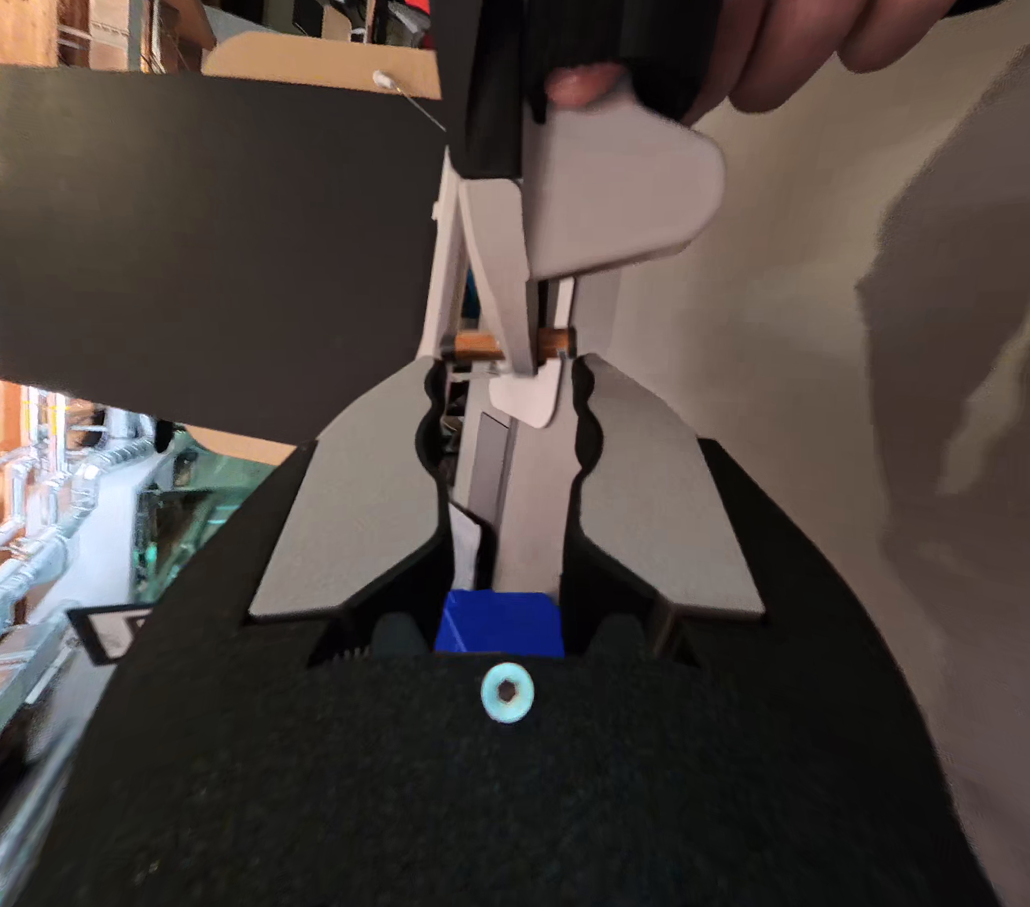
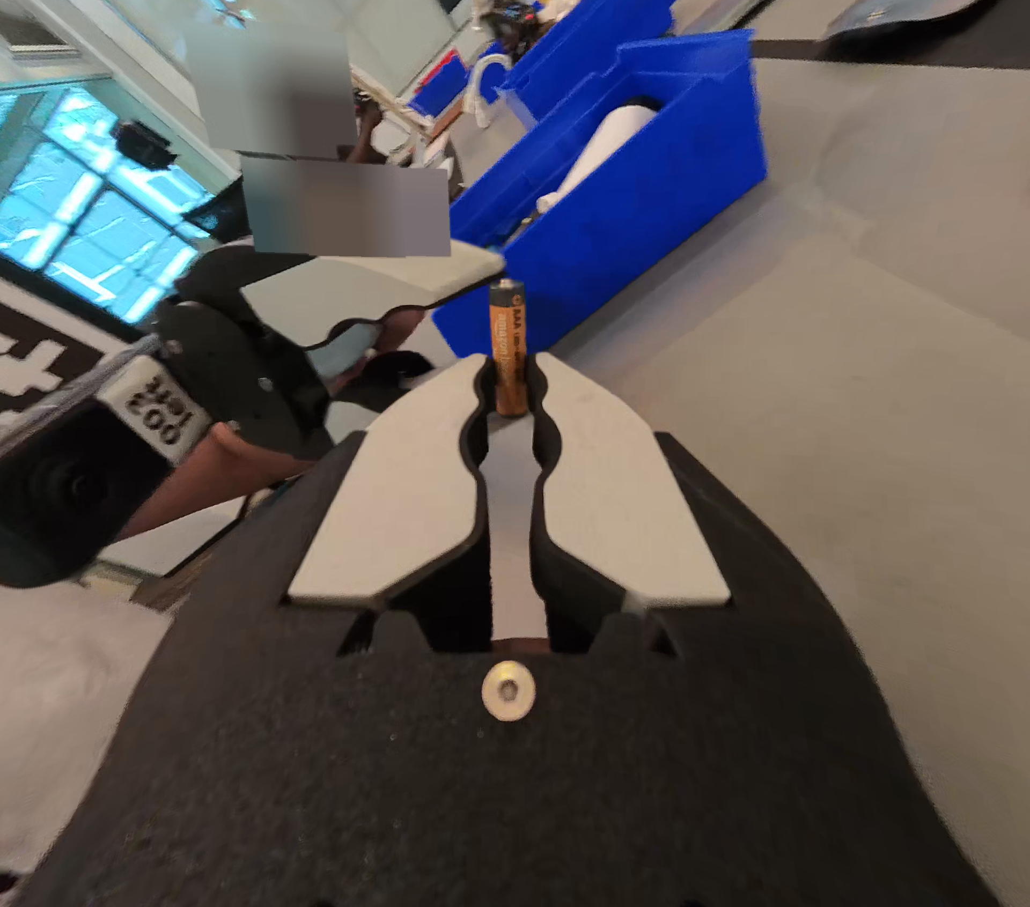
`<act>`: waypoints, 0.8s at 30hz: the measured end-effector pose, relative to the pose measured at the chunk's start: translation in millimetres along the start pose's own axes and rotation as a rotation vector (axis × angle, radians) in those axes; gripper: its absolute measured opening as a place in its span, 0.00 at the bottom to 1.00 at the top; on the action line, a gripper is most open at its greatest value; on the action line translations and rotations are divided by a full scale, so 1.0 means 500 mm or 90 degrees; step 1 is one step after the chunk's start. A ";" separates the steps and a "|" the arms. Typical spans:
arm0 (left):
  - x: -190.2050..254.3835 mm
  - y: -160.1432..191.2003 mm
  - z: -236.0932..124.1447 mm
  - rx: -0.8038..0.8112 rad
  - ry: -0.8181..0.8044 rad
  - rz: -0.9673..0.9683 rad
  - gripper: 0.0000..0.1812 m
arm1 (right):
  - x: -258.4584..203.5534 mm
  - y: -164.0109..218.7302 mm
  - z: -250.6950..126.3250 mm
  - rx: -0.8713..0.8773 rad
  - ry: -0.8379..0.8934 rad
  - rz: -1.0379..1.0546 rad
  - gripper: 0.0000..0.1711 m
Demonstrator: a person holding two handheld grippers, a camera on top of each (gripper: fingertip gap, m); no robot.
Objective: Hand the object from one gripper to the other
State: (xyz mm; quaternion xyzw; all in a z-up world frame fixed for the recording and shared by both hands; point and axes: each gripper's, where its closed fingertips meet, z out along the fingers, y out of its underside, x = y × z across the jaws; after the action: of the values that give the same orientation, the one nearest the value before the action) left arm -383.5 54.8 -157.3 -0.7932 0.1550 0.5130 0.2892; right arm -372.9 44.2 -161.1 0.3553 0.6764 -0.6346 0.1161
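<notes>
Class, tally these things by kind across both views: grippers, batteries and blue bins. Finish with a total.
Grippers: 2, the left gripper and the right gripper
Batteries: 1, the battery pinched by the right gripper
Blue bins: 3, the near bin, the middle bin and the far bin
Total: 6
</notes>
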 end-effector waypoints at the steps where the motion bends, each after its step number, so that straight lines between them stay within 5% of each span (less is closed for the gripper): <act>1: 0.006 0.004 -0.002 -0.006 0.004 -0.024 0.23 | 0.019 0.002 -0.009 0.002 0.028 -0.001 0.06; 6: 0.077 -0.002 -0.043 0.055 0.100 -0.396 0.20 | 0.144 -0.002 -0.113 -0.004 0.307 -0.150 0.06; 8: 0.095 -0.003 -0.053 0.081 0.142 -0.557 0.21 | 0.169 -0.005 -0.151 -0.045 0.448 -0.322 0.06; 13: 0.082 -0.030 -0.058 0.168 0.275 -0.842 0.23 | 0.080 0.013 -0.097 -0.104 0.531 -0.760 0.06; 17: 0.089 -0.032 -0.062 0.201 0.334 -0.891 0.23 | 0.024 0.049 -0.043 -0.140 0.523 -0.947 0.06; 24: 0.096 -0.016 -0.073 0.181 0.286 -0.811 0.13 | -0.005 0.085 -0.001 -0.202 0.482 -0.996 0.06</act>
State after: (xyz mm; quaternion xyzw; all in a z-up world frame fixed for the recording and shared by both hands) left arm -332.2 41.1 -187.1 -0.7709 -0.2197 0.0411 0.5964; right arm -344.3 41.6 -192.6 -0.0431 0.7991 -0.2704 -0.5353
